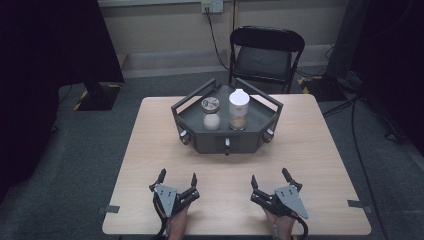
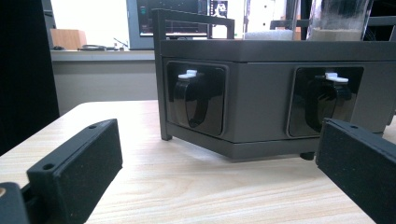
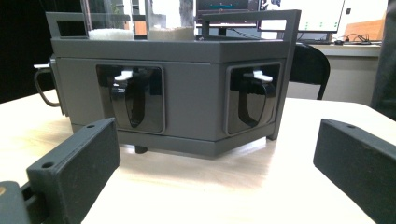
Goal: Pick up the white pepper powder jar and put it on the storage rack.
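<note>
Pale wood-grain table carries one dark grey multi-sided tray stand at its far centre, railed along the back, its pointed rear toward the folding chair and its long axis running across the table. Three front faces each hold one recessed black lever with a white tip: three levers counted. On the tray stand two jars: one short jar with white granules at left, one taller white-lidded jar with tan granules touching it at right. Left gripper rests on the table near the tray's front left, jaws spread apart, holding nothing. Right gripper lies near the front right, jaws likewise apart and empty.
</note>
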A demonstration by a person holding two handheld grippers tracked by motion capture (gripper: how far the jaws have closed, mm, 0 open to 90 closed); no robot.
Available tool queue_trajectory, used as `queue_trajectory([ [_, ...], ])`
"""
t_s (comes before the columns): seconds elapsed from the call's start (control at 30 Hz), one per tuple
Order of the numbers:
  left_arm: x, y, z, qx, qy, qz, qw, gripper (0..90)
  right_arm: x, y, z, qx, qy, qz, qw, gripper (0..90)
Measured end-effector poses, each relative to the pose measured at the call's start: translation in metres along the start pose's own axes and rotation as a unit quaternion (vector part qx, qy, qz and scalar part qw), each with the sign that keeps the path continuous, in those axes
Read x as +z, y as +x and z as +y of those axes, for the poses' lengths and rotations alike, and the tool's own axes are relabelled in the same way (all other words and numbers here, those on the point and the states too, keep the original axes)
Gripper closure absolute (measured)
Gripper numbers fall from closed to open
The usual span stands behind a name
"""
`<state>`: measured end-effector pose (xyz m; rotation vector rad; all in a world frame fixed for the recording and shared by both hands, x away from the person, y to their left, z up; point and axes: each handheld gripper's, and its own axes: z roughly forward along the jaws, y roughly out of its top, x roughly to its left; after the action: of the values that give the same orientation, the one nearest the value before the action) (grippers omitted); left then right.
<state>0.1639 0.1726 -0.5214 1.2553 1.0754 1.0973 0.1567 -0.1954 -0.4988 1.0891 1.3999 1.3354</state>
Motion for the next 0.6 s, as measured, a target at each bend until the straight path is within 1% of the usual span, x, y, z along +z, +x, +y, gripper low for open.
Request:
queue_trajectory([
  [0.17, 0.000, 0.000, 0.000, 0.000, 0.000, 0.000, 1.0000, 0.0, -0.001, 0.000, -0.006, 0.008, -0.002, -0.003, 1.0000, 0.0],
  [0.27, 0.000, 0.000, 0.000, 0.000, 0.000, 0.000, 1.0000, 0.0, -0.001, 0.001, -0.010, 0.007, -0.005, -0.008, 0.9999, 0.0],
  [0.43, 0.000, -0.001, 0.000, -0.001, 0.000, 0.001, 1.0000, 0.0, -0.001, 0.000, -0.012, 0.012, -0.006, -0.007, 0.9999, 0.0],
  [0.6, 0.000, 0.000, 0.000, 0.000, 0.000, 0.001, 1.0000, 0.0, -0.003, 0.001, -0.015, 0.007, -0.013, -0.006, 0.9999, 0.0],
])
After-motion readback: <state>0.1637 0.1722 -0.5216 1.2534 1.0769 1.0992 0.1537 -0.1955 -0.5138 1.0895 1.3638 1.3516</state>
